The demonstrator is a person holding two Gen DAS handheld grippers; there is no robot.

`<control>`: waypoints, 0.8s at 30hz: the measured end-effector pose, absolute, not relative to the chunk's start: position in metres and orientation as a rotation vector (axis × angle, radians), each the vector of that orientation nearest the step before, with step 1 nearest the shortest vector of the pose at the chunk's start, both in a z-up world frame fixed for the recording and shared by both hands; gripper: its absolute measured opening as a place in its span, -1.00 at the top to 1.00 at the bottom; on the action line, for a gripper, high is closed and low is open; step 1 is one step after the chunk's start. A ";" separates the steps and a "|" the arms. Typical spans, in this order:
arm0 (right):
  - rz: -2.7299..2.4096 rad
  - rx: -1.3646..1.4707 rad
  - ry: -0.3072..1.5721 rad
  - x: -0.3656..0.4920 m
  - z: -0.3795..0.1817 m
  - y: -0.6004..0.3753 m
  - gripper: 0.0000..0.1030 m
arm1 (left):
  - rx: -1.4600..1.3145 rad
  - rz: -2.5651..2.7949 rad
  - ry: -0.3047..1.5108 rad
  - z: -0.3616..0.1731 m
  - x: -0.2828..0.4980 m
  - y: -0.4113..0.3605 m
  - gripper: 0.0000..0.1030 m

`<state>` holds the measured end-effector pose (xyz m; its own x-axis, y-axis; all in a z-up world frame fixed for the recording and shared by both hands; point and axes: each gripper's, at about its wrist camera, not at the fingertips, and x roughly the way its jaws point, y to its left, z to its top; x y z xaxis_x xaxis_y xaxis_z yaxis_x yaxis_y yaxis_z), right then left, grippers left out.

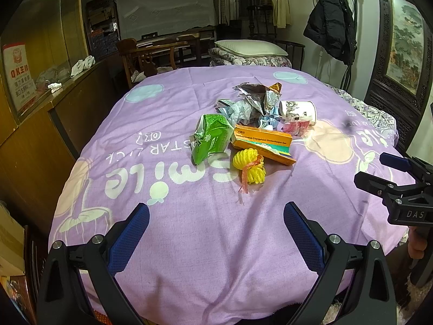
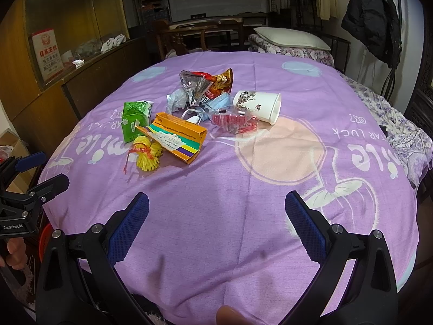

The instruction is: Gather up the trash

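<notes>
I hold my left gripper (image 1: 216, 233) low over the near edge of the bench, its blue-padded fingers spread wide apart with nothing between them. My right gripper (image 2: 216, 224) hangs the same way just to its right, also wide apart and empty, above the bare stretch of the purple cloth (image 1: 205, 243) that covers the bench.

The trash lies in a loose heap well ahead of both grippers, toward the middle of the cloth. Nearest to me is a yellow foam net (image 1: 249, 169) tied with a red strip. Just behind it the orange medicine box (image 1: 263, 142) lies flat, its open end toward my right. A crushed green carton (image 1: 209, 138) leans beside the box on the left, touching it. Further back sits a crumpled foil snack bag (image 2: 207, 85), silver inside and red-orange outside, with wadded pale paper (image 1: 232, 109) by it and a blue face mask (image 2: 219, 101) partly under it. To the right a white paper cup (image 2: 259, 105) lies on its side, mouth toward my right, and a crinkled red-and-clear plastic wrapper (image 2: 234, 120) rests against its near side.
</notes>
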<state>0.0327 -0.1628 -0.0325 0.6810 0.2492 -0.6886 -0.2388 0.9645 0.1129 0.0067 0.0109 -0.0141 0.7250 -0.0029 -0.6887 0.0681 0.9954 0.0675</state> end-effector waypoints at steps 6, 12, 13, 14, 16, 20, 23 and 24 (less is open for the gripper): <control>0.274 0.013 0.775 0.033 -0.032 -0.162 -0.89 | 0.078 -0.040 0.765 -0.018 0.006 0.014 -0.89; 0.275 0.014 0.776 0.033 -0.034 -0.164 -0.89 | 0.067 -0.041 0.777 -0.018 0.007 0.014 -0.89; 0.275 0.014 0.776 0.033 -0.034 -0.164 -0.89 | 0.068 -0.040 0.776 -0.018 0.007 0.014 -0.89; 0.275 0.015 0.777 0.033 -0.034 -0.164 -0.89 | 0.069 -0.039 0.776 -0.018 0.007 0.014 -0.89; 0.274 0.015 0.779 0.034 -0.037 -0.166 -0.89 | 0.069 -0.041 0.774 -0.018 0.007 0.014 -0.89; 0.273 0.015 0.780 0.034 -0.037 -0.166 -0.89 | 0.068 -0.043 0.776 -0.018 0.008 0.014 -0.89; 0.274 0.015 0.780 0.034 -0.037 -0.166 -0.88 | 0.066 -0.043 0.776 -0.018 0.008 0.014 -0.89; 0.274 0.015 0.780 0.034 -0.037 -0.166 -0.89 | 0.065 -0.043 0.777 -0.018 0.008 0.014 -0.89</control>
